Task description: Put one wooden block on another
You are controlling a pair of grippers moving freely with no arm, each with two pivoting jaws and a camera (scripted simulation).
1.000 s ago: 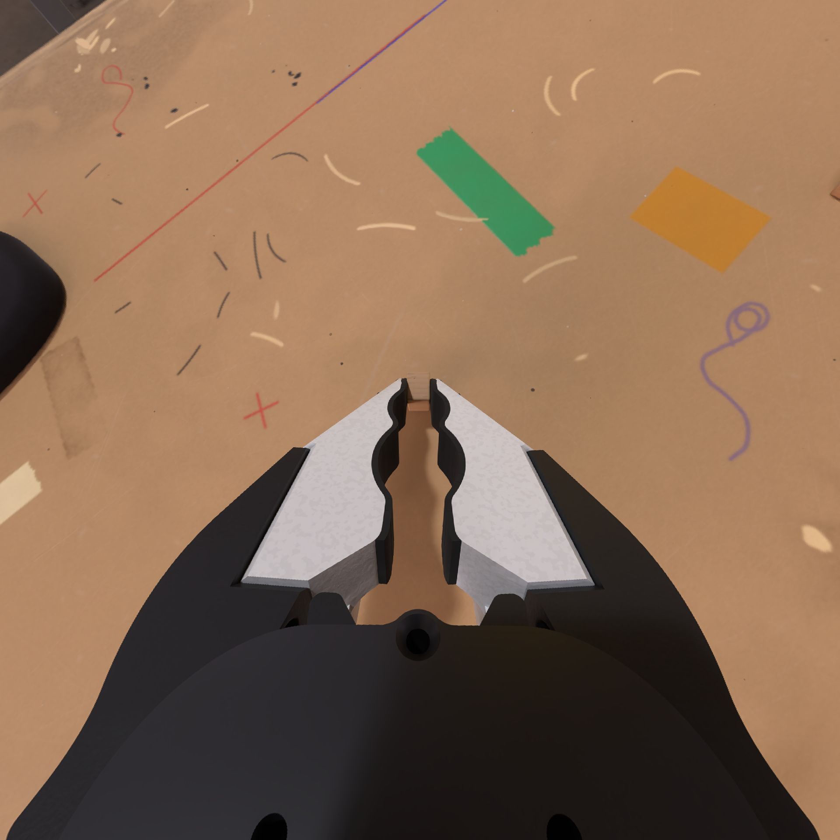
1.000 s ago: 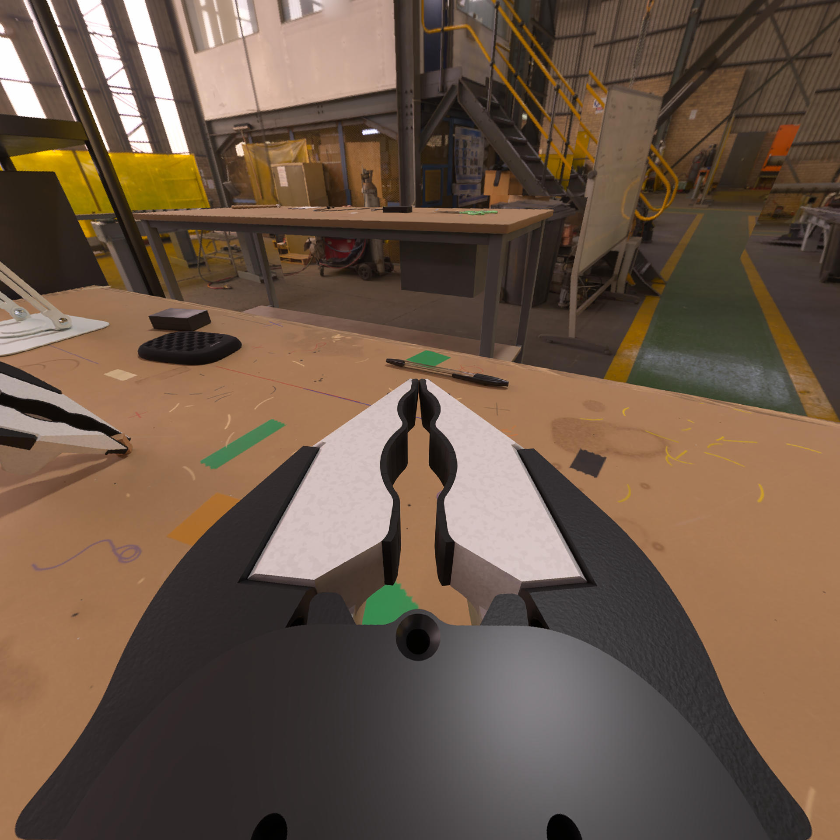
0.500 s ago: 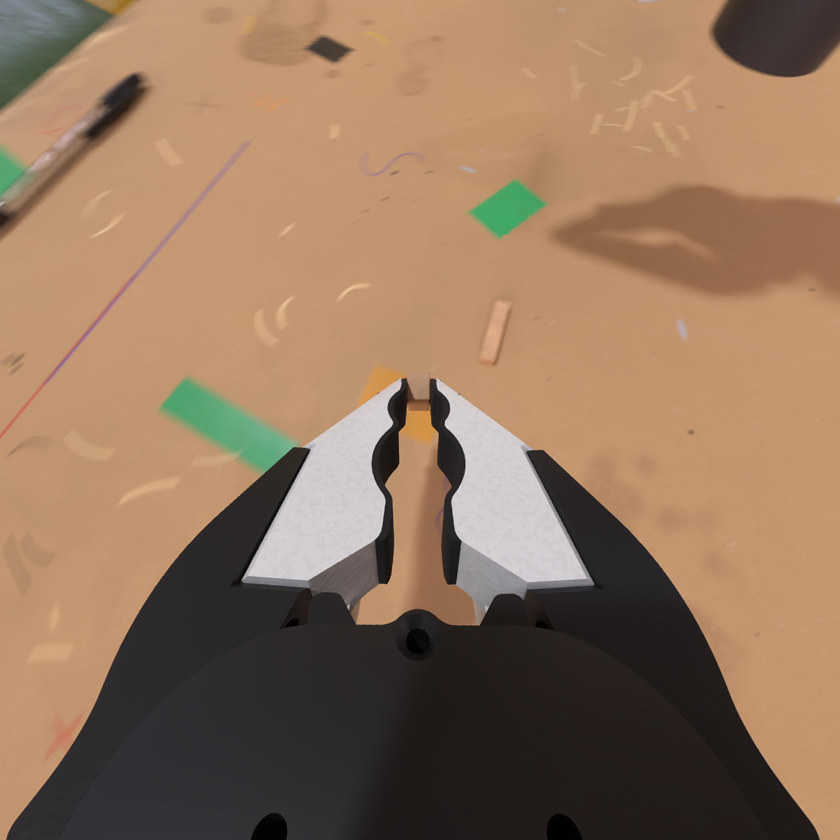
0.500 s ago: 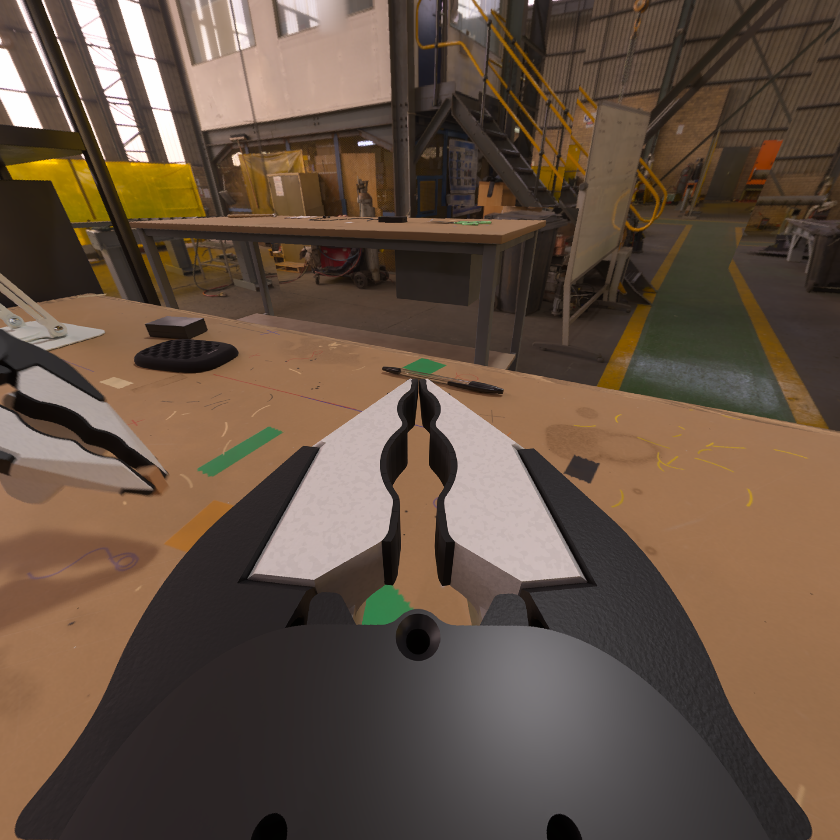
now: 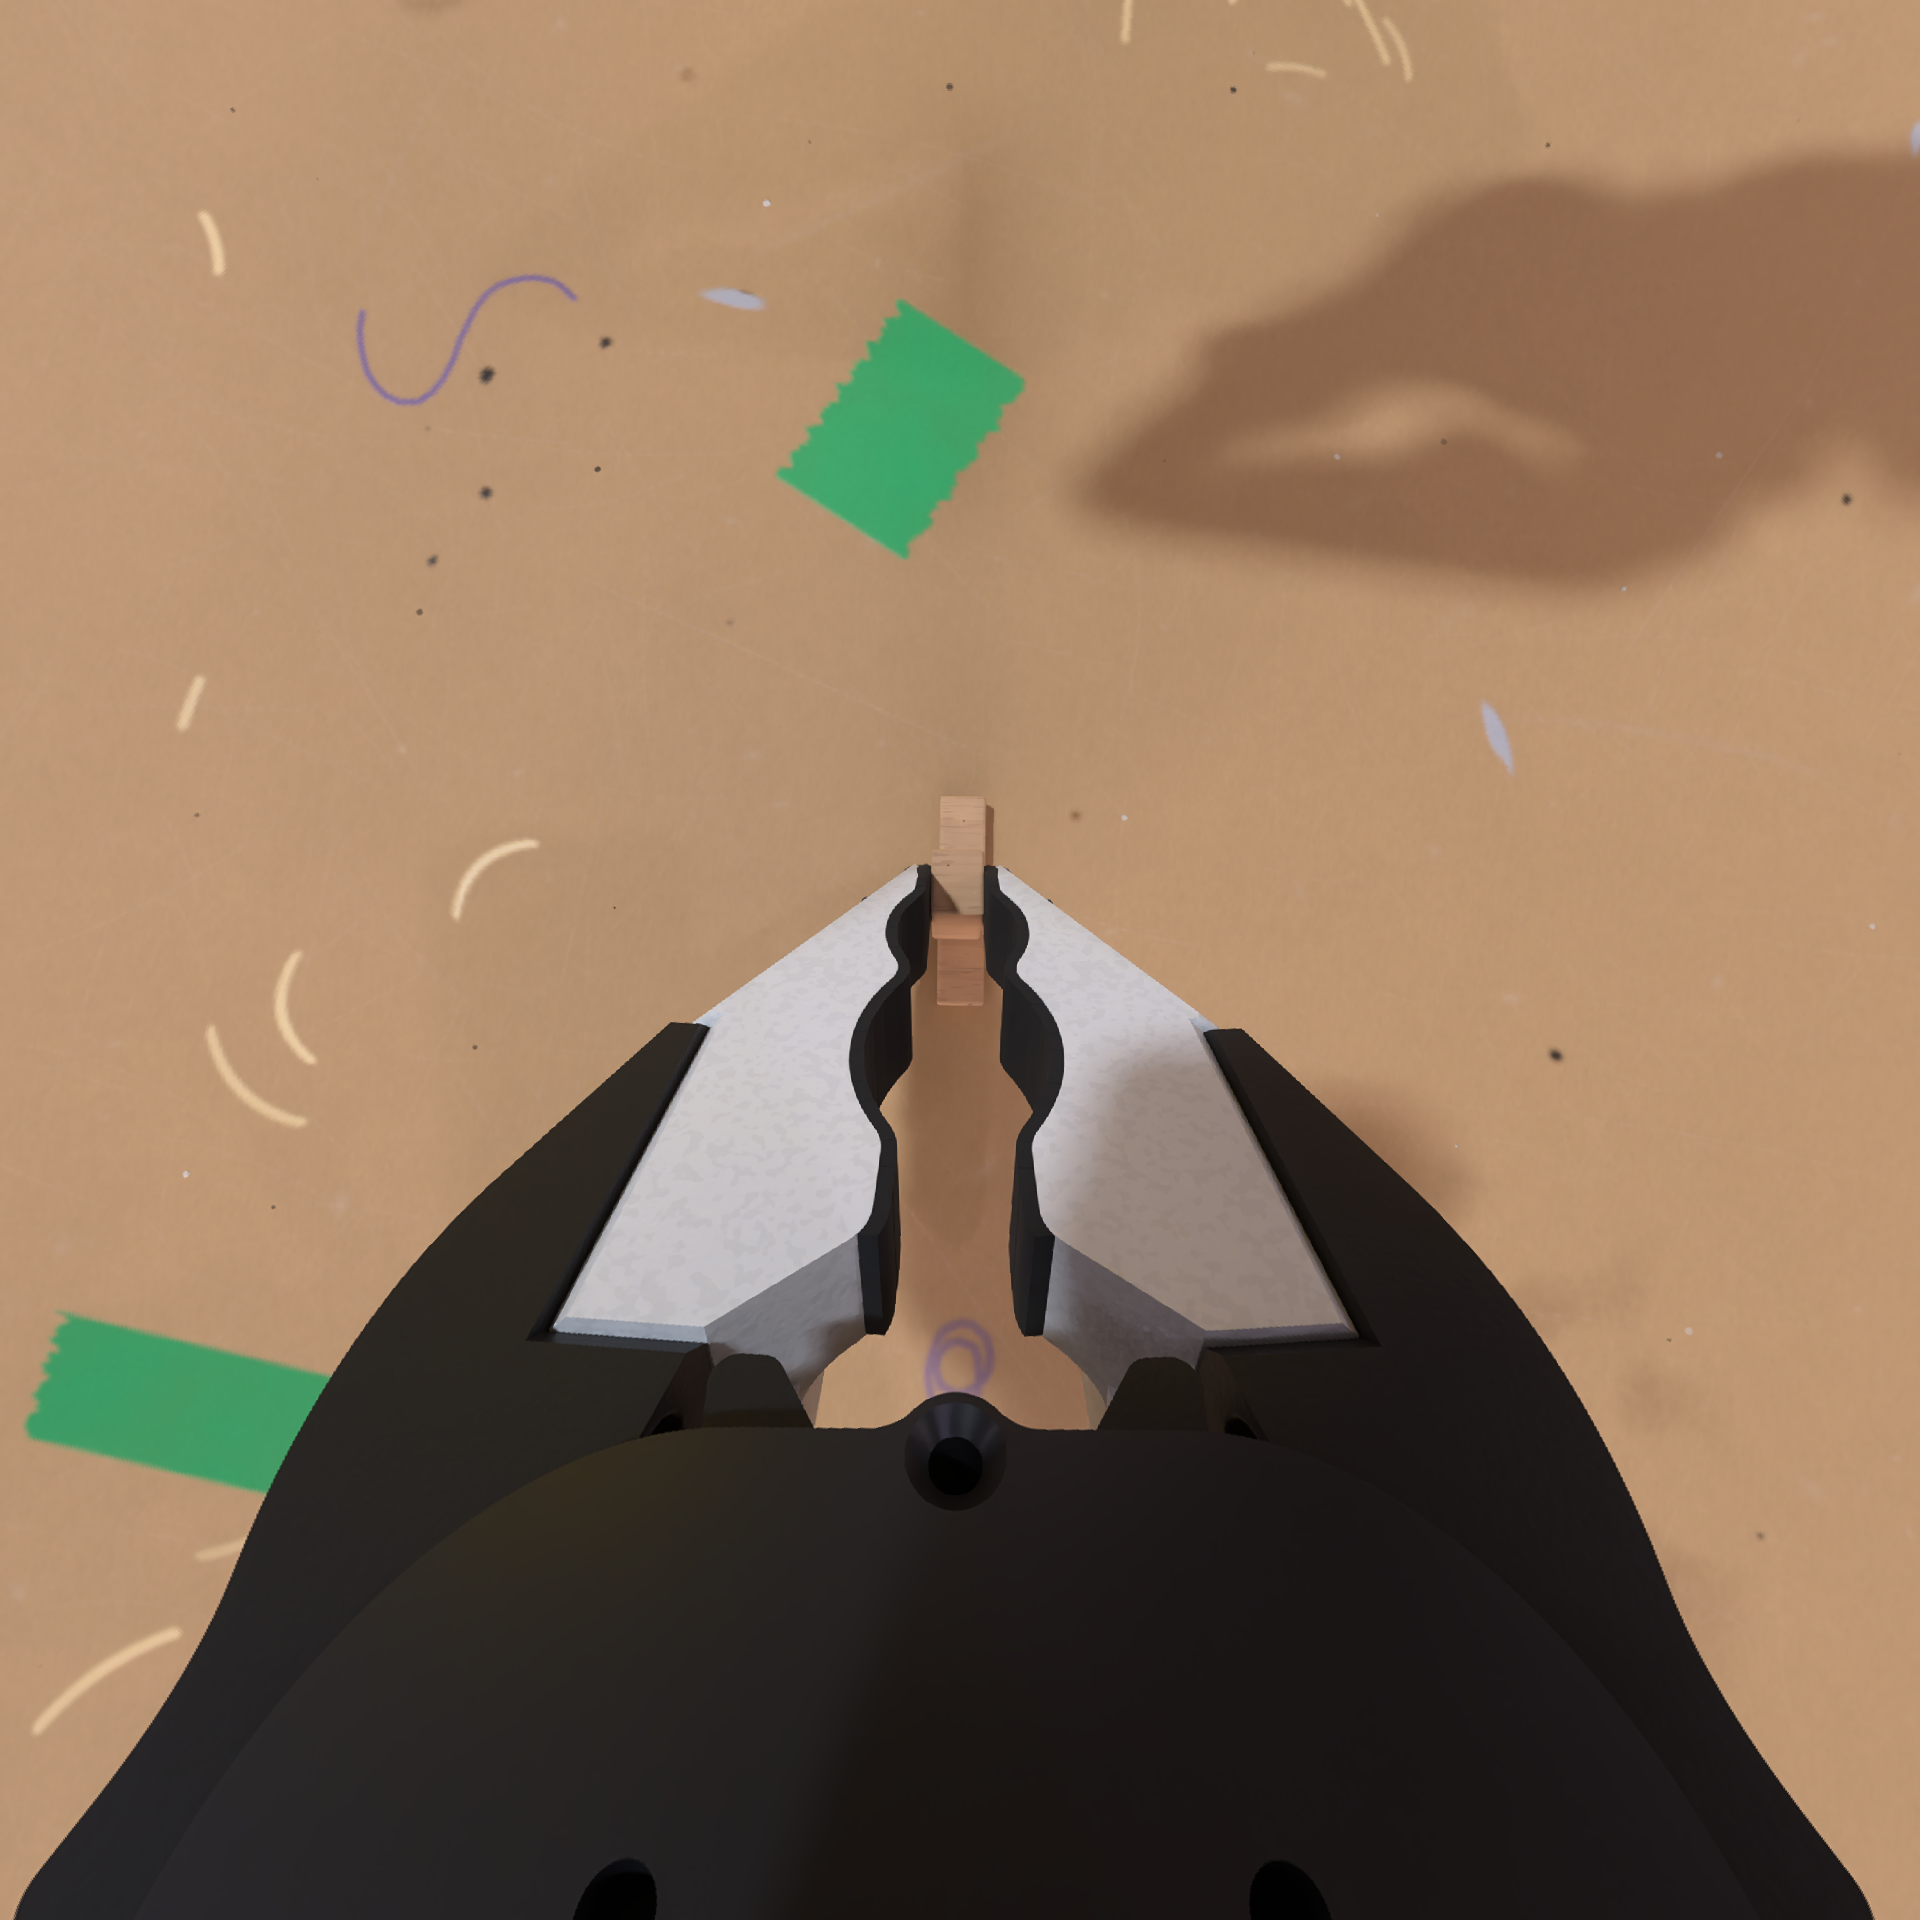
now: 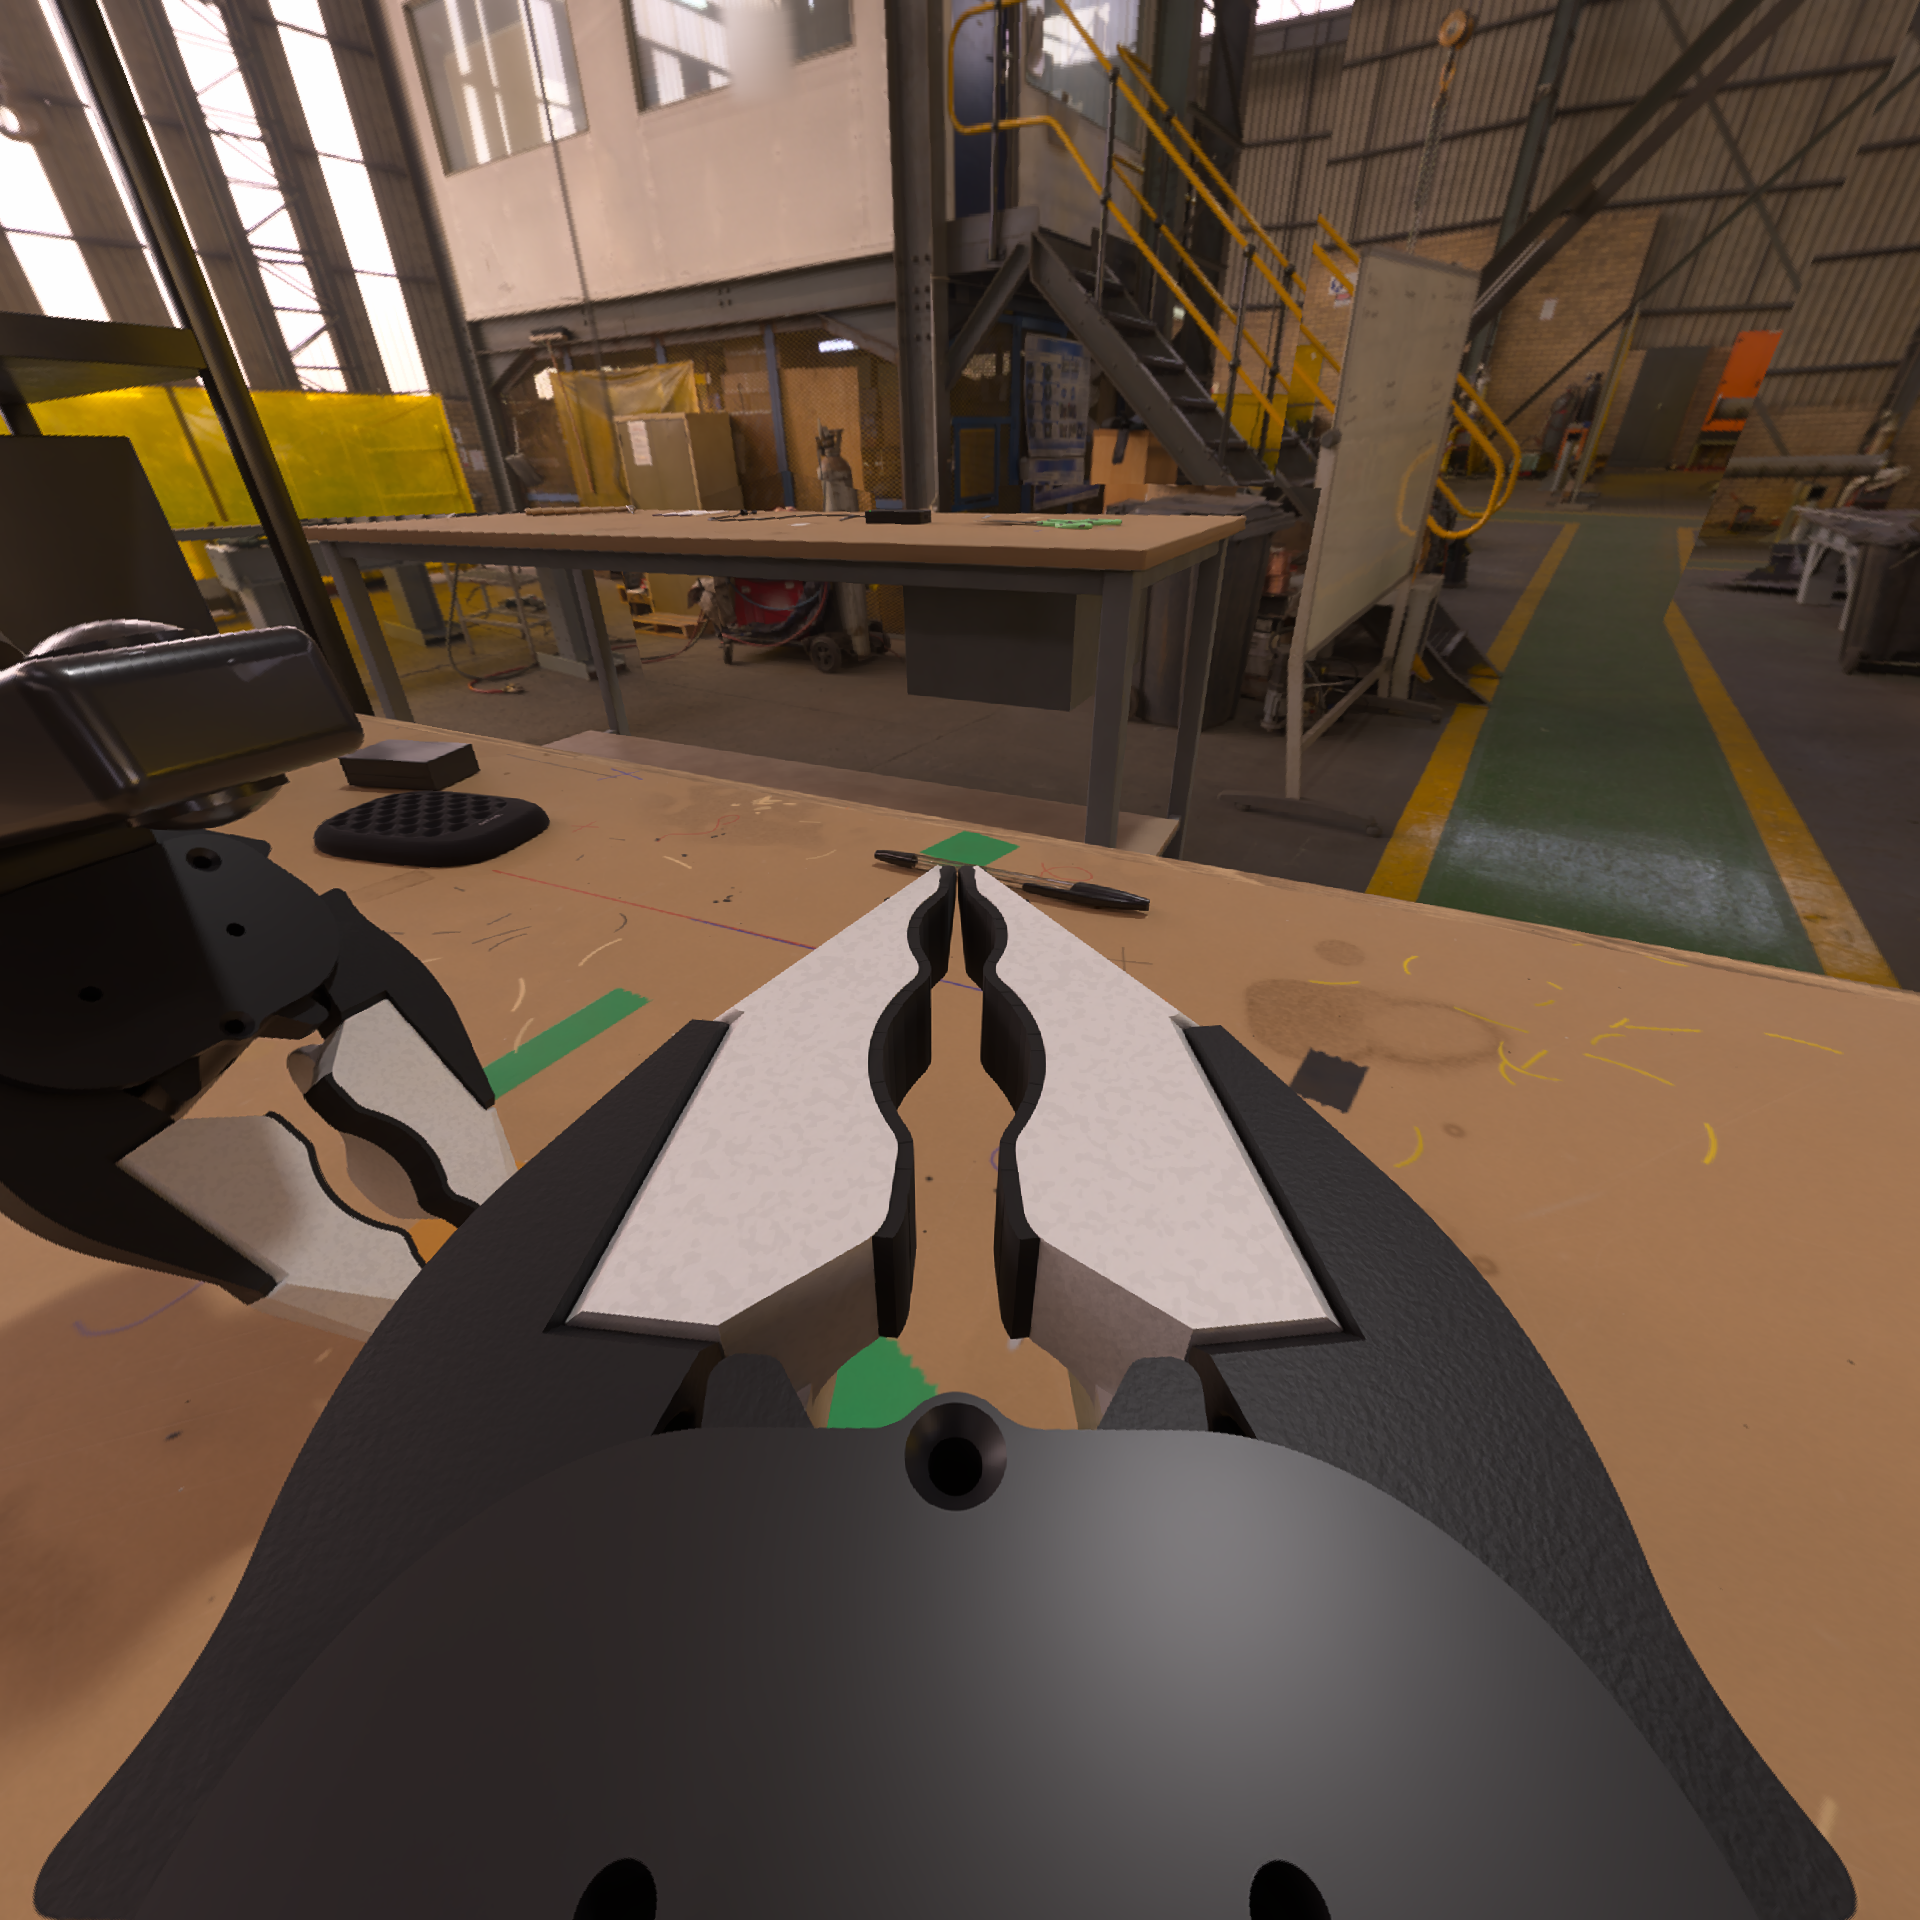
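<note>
The left gripper point(image 5: 958, 883) looks almost straight down on the worktop point(image 5: 1351, 831); its fingers are narrow and pinch a wooden block point(image 5: 961, 831) at the very tips. This block sits on the near side of the green tape patch point(image 5: 902, 426), well apart from it, toward the gripper.

A pale piece of wood stands out beyond the tips, and a darker, shaded piece point(image 5: 958, 966) shows in the gap behind them; together they make one thin strip. I judge that the darker piece belongs to the second block, which lies on the worktop under the held one, but I cannot tell exactly where one ends and the other begins. The strip runs along the gap between the fingers, pointing toward the green tape patch; so the long axes of both pieces seem nearly parallel, with perhaps a small shift sideways at the notch near the tips.

The coming move depends on this: the held block is already above its target, so a straight descent and then an opening of the fingers should be enough, I think; how high it hangs is not visible.

The right gripper point(image 6: 956, 883) is low over the worktop on the other side of the green tape patch; its fingers are almost closed with nothing between them; only its shadow point(image 5: 1507, 416) reaches beside the patch. The left gripper is clearly the nearer one.
</note>
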